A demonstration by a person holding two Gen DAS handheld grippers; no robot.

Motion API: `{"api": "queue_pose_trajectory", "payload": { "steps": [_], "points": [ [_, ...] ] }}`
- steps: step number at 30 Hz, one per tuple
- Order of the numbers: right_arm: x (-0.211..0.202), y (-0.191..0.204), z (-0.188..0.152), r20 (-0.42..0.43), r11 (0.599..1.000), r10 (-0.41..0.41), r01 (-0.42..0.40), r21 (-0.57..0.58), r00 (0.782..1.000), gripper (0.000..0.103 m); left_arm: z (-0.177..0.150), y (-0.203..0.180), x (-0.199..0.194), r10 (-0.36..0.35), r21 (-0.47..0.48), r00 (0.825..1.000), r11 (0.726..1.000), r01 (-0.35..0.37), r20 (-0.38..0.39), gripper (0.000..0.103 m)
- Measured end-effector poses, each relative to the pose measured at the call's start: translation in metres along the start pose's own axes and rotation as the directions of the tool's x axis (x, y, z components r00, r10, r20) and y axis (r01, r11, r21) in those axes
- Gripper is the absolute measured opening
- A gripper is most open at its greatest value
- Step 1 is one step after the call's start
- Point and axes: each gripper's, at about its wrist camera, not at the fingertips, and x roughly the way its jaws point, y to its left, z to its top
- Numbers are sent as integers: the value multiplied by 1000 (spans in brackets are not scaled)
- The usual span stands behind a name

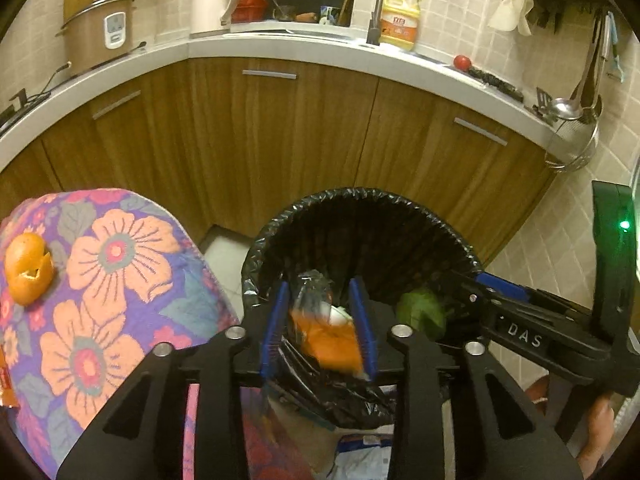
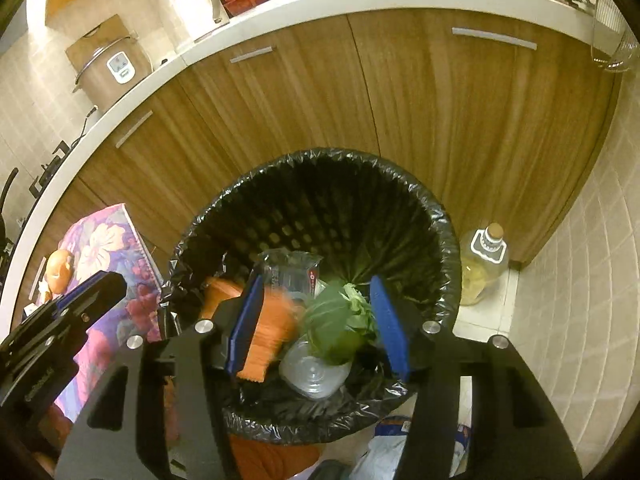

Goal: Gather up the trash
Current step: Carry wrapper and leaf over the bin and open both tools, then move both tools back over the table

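A trash bin (image 1: 360, 204) lined with a black bag (image 2: 320, 160) stands on the floor before wooden cabinets. My left gripper (image 1: 320, 320) hangs over its left rim, jaws apart, with a blurred orange wrapper (image 1: 332, 340) between the blue pads, seemingly dropping. My right gripper (image 2: 318, 324) is open over the bin; a green leaf (image 2: 336, 328) lies between its pads, loose. In the bin lie the orange wrapper (image 2: 272, 332), a clear plastic cup (image 2: 312, 376) and a clear packet (image 2: 288, 272). An orange peel (image 1: 28, 268) sits on the flowered cloth (image 1: 104, 280).
Wooden cabinets (image 1: 280, 140) and a white counter (image 1: 300, 50) lie behind the bin. A bottle of oil (image 2: 482, 268) stands on the floor to the bin's right. A rice cooker (image 1: 98, 34), a kettle (image 1: 212, 4) and a yellow detergent jug (image 1: 400, 22) are on the counter.
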Motion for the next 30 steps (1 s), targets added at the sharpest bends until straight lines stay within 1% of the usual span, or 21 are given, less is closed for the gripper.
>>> {"api": "queue_pose_trajectory", "payload": {
  "steps": [1,4,6,9,11,15,18,20,23,25,30],
  "points": [
    [-1,0,0,1,1000,2,-2,6,1000,52,-1,1,-4,-4,-2,1000,1000,4,7,37],
    [-9,3,-1,12,1000,8,-8,-1,1000,52,-3,2,-17,-19,-5,999,1000,19,27,38],
    [-13,7,-1,17,1000,12,-12,-11,1000,52,-5,3,-26,-28,-6,999,1000,28,42,42],
    [-21,17,-3,25,999,23,-23,-29,999,52,-8,5,-42,-40,-9,997,999,41,68,43],
    [-29,25,-4,33,998,34,-33,-46,999,52,-12,7,-58,-37,-7,995,999,38,95,43],
    [-49,49,-6,68,994,60,-53,-98,996,52,-18,15,-88,-20,-9,988,1000,22,156,48],
    [-64,70,-9,92,987,83,-69,-143,992,52,-23,23,-113,11,-20,978,1000,-7,210,49],
    [-73,86,-12,106,981,102,-82,-177,989,52,-29,34,-132,42,-37,968,999,-34,248,50],
    [-83,112,-17,122,967,133,-102,-232,984,53,-37,52,-156,82,-71,955,995,-64,286,53],
    [-89,130,-22,126,954,160,-121,-273,979,56,-44,68,-173,112,-101,945,991,-85,307,55],
    [-94,188,-41,98,906,230,-176,-386,968,59,-61,116,-214,211,-192,917,969,-153,338,62]
  ]
}}
